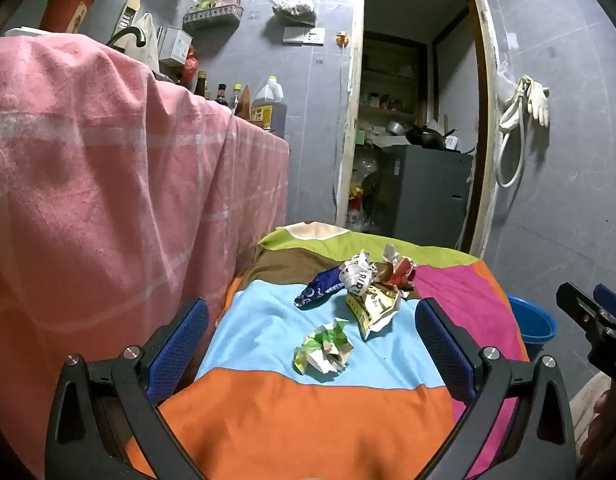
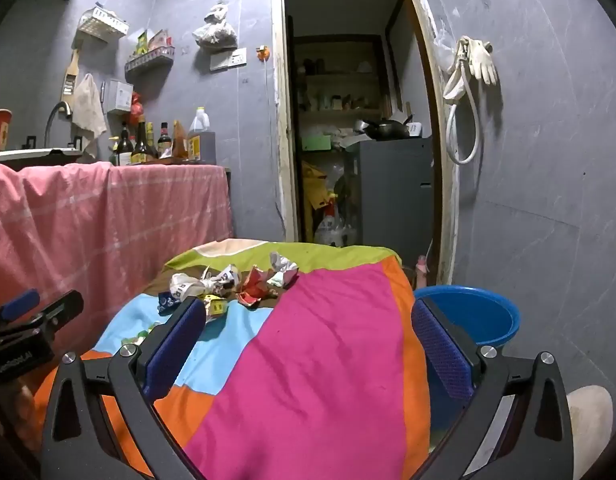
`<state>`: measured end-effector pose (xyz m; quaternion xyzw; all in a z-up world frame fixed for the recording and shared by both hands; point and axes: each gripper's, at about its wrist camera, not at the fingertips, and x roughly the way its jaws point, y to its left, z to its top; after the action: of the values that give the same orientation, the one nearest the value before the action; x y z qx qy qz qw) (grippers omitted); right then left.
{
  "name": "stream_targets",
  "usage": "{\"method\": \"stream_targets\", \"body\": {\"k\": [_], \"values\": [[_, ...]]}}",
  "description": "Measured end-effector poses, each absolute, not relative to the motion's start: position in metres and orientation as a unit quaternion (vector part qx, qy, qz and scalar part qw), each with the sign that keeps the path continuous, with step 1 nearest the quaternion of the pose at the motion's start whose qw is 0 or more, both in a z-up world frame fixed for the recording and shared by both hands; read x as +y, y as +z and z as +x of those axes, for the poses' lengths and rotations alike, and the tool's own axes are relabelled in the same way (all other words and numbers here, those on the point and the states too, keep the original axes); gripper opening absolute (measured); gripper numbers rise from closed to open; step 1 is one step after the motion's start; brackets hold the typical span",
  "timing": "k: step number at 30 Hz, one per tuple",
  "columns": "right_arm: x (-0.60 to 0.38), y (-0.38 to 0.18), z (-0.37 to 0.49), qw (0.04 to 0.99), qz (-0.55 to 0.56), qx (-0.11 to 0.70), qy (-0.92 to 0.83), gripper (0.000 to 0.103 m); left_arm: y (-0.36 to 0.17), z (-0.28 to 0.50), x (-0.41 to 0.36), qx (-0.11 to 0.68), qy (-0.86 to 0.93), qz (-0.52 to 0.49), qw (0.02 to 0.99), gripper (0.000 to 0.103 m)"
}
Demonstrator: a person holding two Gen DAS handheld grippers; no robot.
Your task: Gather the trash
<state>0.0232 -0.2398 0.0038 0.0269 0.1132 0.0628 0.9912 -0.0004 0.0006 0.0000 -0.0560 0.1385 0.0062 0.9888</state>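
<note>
Both claws, left [image 1: 312,344] and right [image 2: 308,344], are wide open and empty; lower the left straight onto the green wad [image 1: 323,347] at 12 o'clock, then carry it to the bucket [image 2: 474,312].

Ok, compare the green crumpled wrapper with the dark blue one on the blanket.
The green crumpled wrapper is balled into a compact wad; the dark blue wrapper lies flatter and longer. The green one sits alone on the light blue patch, nearest the left gripper; the blue one touches the pile of other crumpled paper farther back. The green one shows green and white, the blue one dark blue with white print. Both lie on the colourful blanket, ungripped.
</note>
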Motion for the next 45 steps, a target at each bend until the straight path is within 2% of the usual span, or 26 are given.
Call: {"method": "stream_targets", "body": {"k": [45], "values": [[-0.2385,0.0015,0.0234,0.991,0.018,0.121,0.062,0.103,-0.0049,-0.0015,-0.0029,0.139,0.008,-0.049,0.989,0.101]]}}
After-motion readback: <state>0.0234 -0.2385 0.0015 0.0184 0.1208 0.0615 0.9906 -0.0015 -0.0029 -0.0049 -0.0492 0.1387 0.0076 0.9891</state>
